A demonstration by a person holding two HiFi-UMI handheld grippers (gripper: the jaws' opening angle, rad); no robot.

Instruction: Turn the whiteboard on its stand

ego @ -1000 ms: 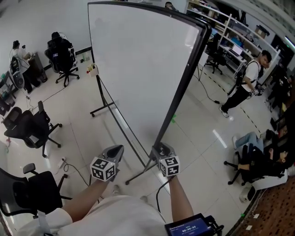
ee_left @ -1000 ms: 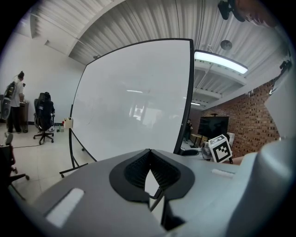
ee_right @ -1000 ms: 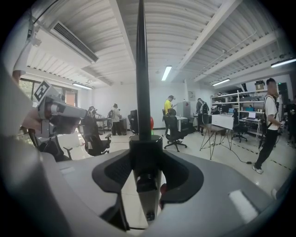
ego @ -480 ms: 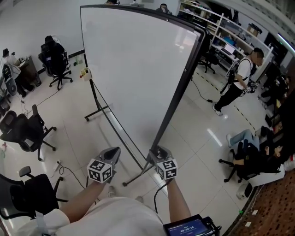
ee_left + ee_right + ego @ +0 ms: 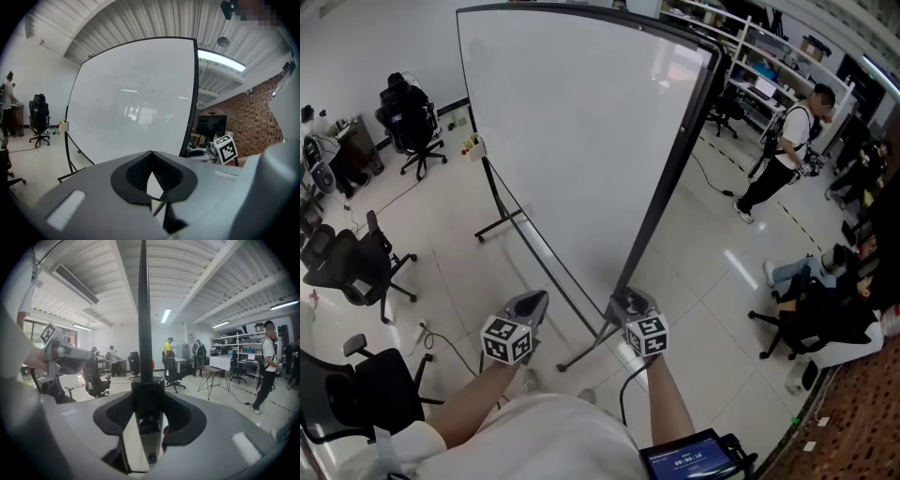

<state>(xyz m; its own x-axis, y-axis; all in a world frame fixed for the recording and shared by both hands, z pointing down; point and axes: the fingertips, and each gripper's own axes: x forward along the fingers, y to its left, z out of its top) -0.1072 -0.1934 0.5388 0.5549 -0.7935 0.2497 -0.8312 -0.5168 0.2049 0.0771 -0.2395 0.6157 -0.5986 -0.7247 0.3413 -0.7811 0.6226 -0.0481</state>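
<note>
Tiled office floor (image 5: 712,281) with chairs (image 5: 356,267). The whiteboard (image 5: 581,141) stands mid-frame, its dark post (image 5: 661,206) running down into the right gripper (image 5: 628,302) at lower centre. The left gripper (image 5: 530,305) is at lower left.

Left gripper view: the left gripper (image 5: 151,157) is pressed together and empty, with the whiteboard (image 5: 136,103) beyond it.

Right gripper view: the right gripper (image 5: 147,399) pinches the post (image 5: 143,310) at centre.

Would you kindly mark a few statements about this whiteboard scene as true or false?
1. The right claw grips the whiteboard by its frame. True.
2. The left claw holds a marker. False: it is shut with nothing in it.
3. The whiteboard is full of writing. False: its face is blank.
4. In the head view, a person stands to the board's right. True.
</note>
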